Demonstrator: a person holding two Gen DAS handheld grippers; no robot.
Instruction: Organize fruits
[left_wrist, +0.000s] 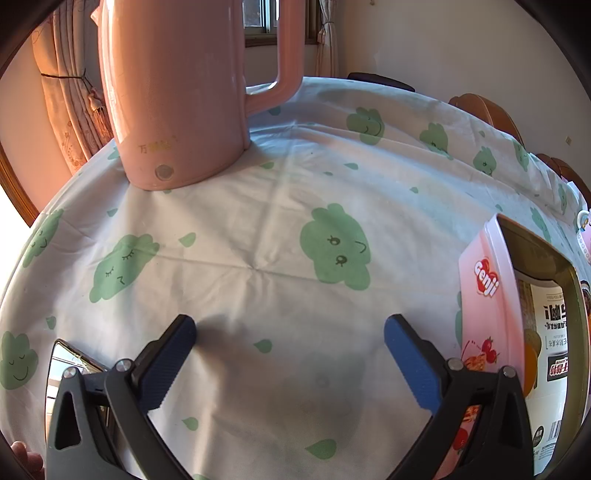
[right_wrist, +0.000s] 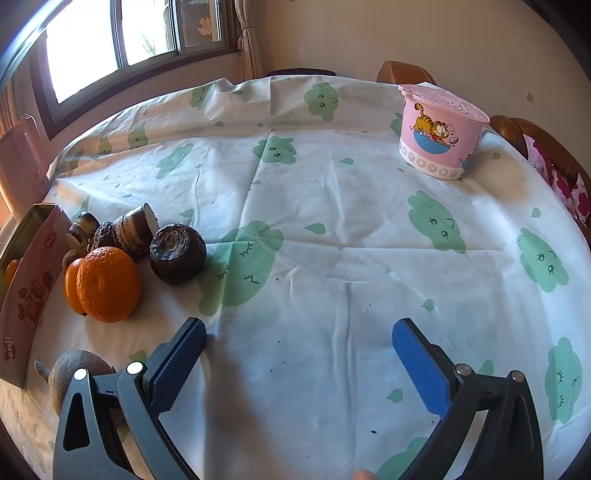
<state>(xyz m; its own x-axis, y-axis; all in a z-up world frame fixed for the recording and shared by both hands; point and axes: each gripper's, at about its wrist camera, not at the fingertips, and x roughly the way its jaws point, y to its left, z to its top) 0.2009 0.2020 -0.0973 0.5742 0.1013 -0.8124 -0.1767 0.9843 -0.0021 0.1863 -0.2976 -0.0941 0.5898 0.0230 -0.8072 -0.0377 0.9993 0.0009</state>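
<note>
In the right wrist view, a big orange (right_wrist: 109, 282) lies at the left with a smaller orange (right_wrist: 72, 284) behind it. Several dark brown fruits sit beside them: a round one (right_wrist: 177, 253), a cut one (right_wrist: 135, 227) and smaller ones (right_wrist: 83, 225). Another brown fruit (right_wrist: 72, 373) lies behind my left finger. A pink open box (right_wrist: 31, 291) stands at the far left. My right gripper (right_wrist: 299, 369) is open and empty above the cloth. In the left wrist view my left gripper (left_wrist: 290, 362) is open and empty; the pink box (left_wrist: 517, 325) stands to its right.
A tall pink kettle (left_wrist: 177, 92) stands at the far left of the left wrist view. A pink Garfield tub with lid (right_wrist: 441, 131) stands at the far right of the table. The white cloth with green prints (right_wrist: 332, 221) covers the table. Wooden chairs (right_wrist: 524, 140) ring the far edge.
</note>
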